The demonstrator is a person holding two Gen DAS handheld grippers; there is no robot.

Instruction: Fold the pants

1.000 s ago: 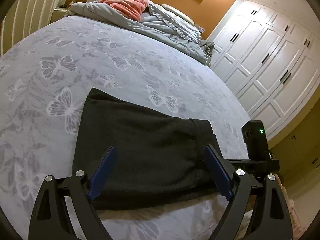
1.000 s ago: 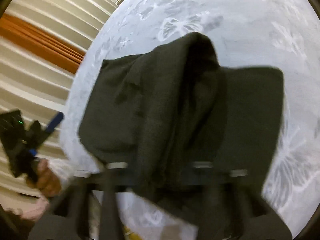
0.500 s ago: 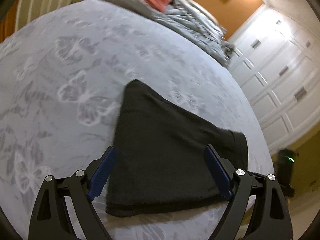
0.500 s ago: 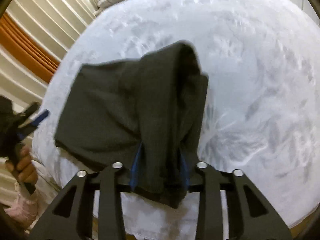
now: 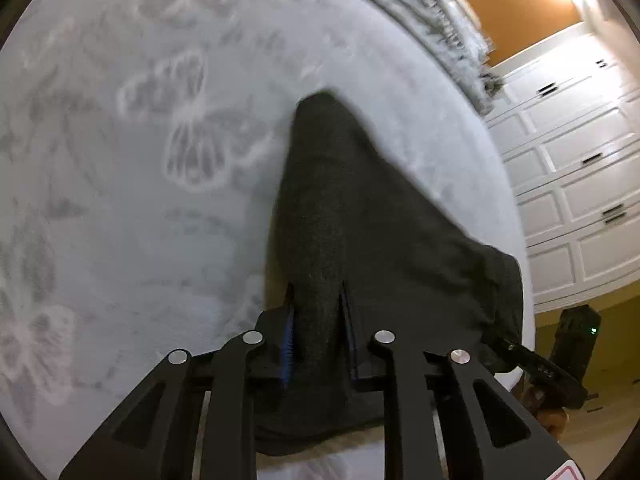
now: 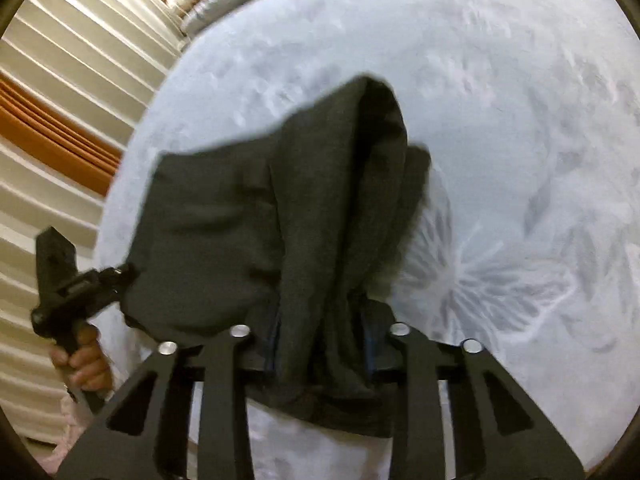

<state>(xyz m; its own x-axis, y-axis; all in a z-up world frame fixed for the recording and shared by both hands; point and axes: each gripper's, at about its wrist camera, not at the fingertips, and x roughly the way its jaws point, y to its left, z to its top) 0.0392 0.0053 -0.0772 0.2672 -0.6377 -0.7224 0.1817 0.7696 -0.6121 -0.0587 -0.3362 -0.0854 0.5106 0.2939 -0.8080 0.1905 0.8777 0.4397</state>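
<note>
The dark grey pants (image 5: 360, 216) lie folded on the bed's pale butterfly-print cover (image 5: 120, 160), near its front edge. My left gripper (image 5: 318, 320) is shut on the near left edge of the pants, the fabric pinched between its blue-padded fingers. My right gripper (image 6: 320, 340) is shut on the near right edge of the pants (image 6: 248, 220), which bunch up in a raised ridge. The left gripper also shows in the right wrist view (image 6: 116, 276), at the pants' left corner. The right gripper shows in the left wrist view (image 5: 508, 348), at the pants' right corner.
A rumpled grey quilt (image 5: 436, 20) lies at the far end of the bed. White wardrobe doors (image 5: 580, 160) stand to the right. Striped cream and orange curtains (image 6: 60, 100) hang to the left. The bed edge runs just below both grippers.
My left gripper was open over the pants; it has moved in and shut on their near edge. My right gripper stays shut on the pants and has shifted.
</note>
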